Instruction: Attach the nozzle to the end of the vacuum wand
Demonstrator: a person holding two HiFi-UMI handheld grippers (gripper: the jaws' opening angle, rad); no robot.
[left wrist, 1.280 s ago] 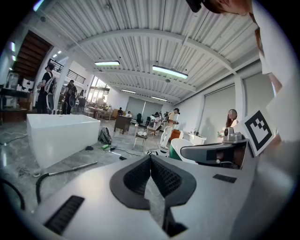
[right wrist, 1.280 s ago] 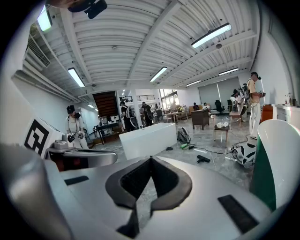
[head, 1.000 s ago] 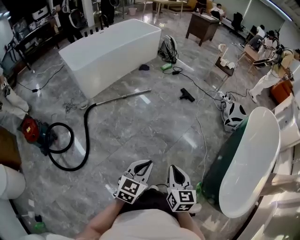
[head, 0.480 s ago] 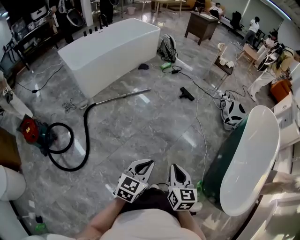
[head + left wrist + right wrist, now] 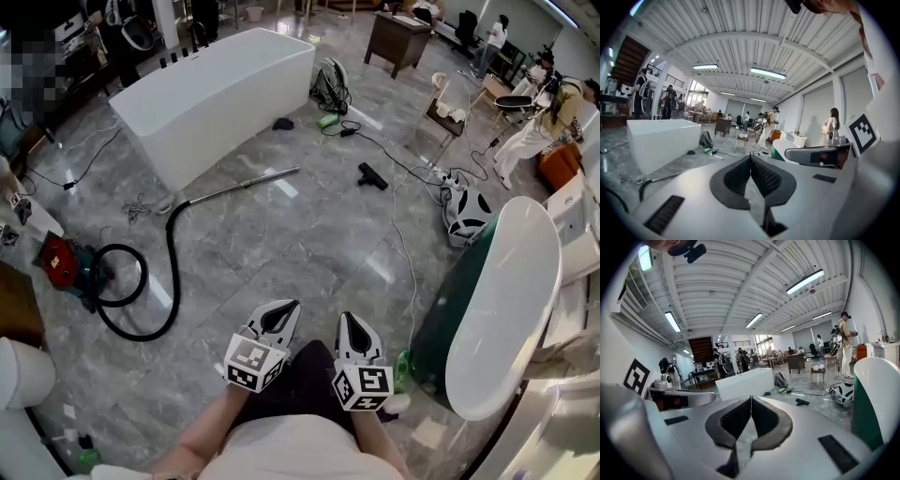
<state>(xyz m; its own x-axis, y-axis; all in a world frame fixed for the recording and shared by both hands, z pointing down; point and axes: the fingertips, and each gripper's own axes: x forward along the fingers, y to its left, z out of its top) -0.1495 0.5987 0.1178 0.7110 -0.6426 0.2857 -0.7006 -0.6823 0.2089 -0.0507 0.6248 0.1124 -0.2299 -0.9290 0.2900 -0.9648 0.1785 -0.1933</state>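
Plainly, both pairs of jaws are clenched shut on nothing. The left gripper and the right gripper each show black pads meeting at the tips, with only the grey marble floor beyond them. In the head view they sit side by side at 6 o'clock, just in front of the person's body.

The small black nozzle lies on the floor at about 1 o'clock from the grippers, well apart from them. The silver metal vacuum wand lies at about 11 o'clock. Its free end points toward the nozzle, which sits at its 3 o'clock, apart from it. The wand's black hose curls to the red vacuum body at 9 o'clock. A white rectangular bathtub stands behind the wand, at 11 o'clock.
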